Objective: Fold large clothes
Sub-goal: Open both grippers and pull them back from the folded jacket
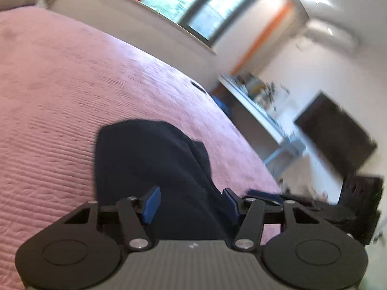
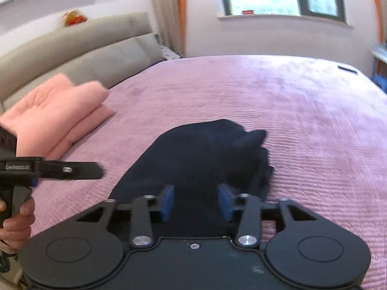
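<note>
Parted tongs point(image 2: 195, 201) above dark garment point(image 2: 205, 154)

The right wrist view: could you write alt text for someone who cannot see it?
A dark navy garment lies crumpled on a pink bedspread, just beyond the right gripper with its blue fingers apart. At left, a hand holds the left gripper, near a folded pink cloth.

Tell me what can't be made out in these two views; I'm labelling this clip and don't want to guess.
- Dark garment: its near part is hidden behind the right tongs in the right wrist view, so its type is unclear.
- Same garment in the left wrist view: near part hidden behind the left tongs.
- Shelf clutter: motion-blurred.
- Pink folded cloth: blurred, cut off at the left edge.
</note>
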Motion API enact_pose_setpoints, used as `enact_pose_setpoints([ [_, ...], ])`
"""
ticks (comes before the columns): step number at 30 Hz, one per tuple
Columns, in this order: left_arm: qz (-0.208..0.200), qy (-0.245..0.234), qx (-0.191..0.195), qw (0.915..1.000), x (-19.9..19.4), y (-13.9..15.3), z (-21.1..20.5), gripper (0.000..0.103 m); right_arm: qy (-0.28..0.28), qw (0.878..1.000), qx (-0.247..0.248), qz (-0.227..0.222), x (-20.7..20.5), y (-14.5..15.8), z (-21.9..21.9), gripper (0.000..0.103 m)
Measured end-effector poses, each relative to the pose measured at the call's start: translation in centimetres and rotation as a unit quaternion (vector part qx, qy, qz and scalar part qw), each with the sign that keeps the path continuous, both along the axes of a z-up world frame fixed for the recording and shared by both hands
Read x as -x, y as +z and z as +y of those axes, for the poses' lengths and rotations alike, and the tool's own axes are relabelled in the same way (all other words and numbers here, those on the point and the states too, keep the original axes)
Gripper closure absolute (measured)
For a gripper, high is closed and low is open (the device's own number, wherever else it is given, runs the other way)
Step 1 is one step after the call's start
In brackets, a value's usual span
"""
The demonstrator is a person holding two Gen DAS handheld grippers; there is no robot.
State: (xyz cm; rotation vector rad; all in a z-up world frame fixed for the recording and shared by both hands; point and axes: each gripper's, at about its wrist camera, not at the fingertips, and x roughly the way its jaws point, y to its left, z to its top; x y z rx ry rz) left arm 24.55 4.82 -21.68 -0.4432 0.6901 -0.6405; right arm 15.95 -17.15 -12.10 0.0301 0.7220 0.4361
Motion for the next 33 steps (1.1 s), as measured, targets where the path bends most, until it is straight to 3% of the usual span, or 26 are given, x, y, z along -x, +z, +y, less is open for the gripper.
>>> enact_pose_setpoints([
  [1, 0.008, -0.009, -0.006, 0.9999, 0.3, -0.7, -0.8, 0.054, 0.000, 1.000, 0.009, 0.013, -0.1, -0.6, 0.5, 0.066],
  [3, 0.051, -0.019, -0.031, 0.9981, 0.0, -3.0, -2.6, 0.074, -0.006, 0.998, 0.040, 0.048, -0.1, -2.6, 1.1, 0.066],
  [5, 0.049, 0.004, -0.050, 0.9975, 1.9, -4.2, -2.4, 0.079, -0.015, 0.993, 0.068, 0.092, 0.5, -5.2, 0.9, 0.069],
  [6, 0.054, 0.018, -0.041, 0.9975, 2.7, -4.7, -1.8, 0.087, -0.020, 0.991, 0.068, 0.113, 1.0, -6.1, 0.5, 0.069],
  [8, 0.079, 0.029, -0.004, 0.9964, 4.4, -5.3, -0.1, 0.091, -0.029, 0.988, 0.065, 0.137, 2.7, -7.8, -0.4, 0.069],
  [12, 0.122, 0.024, -0.048, 0.9910, 7.9, -7.5, -0.3, 0.093, -0.050, 0.987, 0.049, 0.145, 4.7, -7.8, -1.9, 0.069],
  [14, 0.125, 0.048, -0.094, 0.9866, 8.5, -7.5, -0.9, 0.093, -0.067, 0.986, 0.042, 0.148, 5.3, -6.8, -2.7, 0.068],
  [17, 0.107, 0.058, -0.072, 0.9899, 9.4, -4.9, -1.1, 0.092, -0.084, 0.988, 0.044, 0.122, 6.6, -3.4, -2.5, 0.063],
  [19, 0.080, 0.066, -0.066, 0.9924, 10.4, -1.9, -1.3, 0.081, -0.095, 0.990, 0.048, 0.091, 7.7, -0.5, -2.3, 0.044],
  [21, 0.046, 0.081, -0.079, 0.9926, 11.4, 1.9, -2.3, 0.064, -0.101, 0.992, 0.042, 0.058, 9.2, 2.6, -2.0, 0.030],
  [26, -0.010, 0.104, -0.114, 0.9880, 14.7, 10.1, -4.2, 0.053, -0.113, 0.993, 0.045, 0.004, 11.7, 9.1, -0.4, 0.025],
  [29, -0.029, 0.133, -0.136, 0.9814, 16.7, 13.8, -5.3, 0.029, -0.127, 0.990, 0.055, -0.006, 12.8, 11.8, 0.5, 0.024],
  [31, -0.050, 0.153, -0.153, 0.9751, 17.8, 15.7, -6.0, 0.025, -0.143, 0.988, 0.056, -0.011, 13.5, 13.2, 0.9, 0.024],
  [33, -0.066, 0.172, -0.180, 0.9664, 19.3, 17.6, -6.7, 0.010, -0.155, 0.986, 0.051, -0.019, 14.2, 14.1, 0.9, 0.023],
])
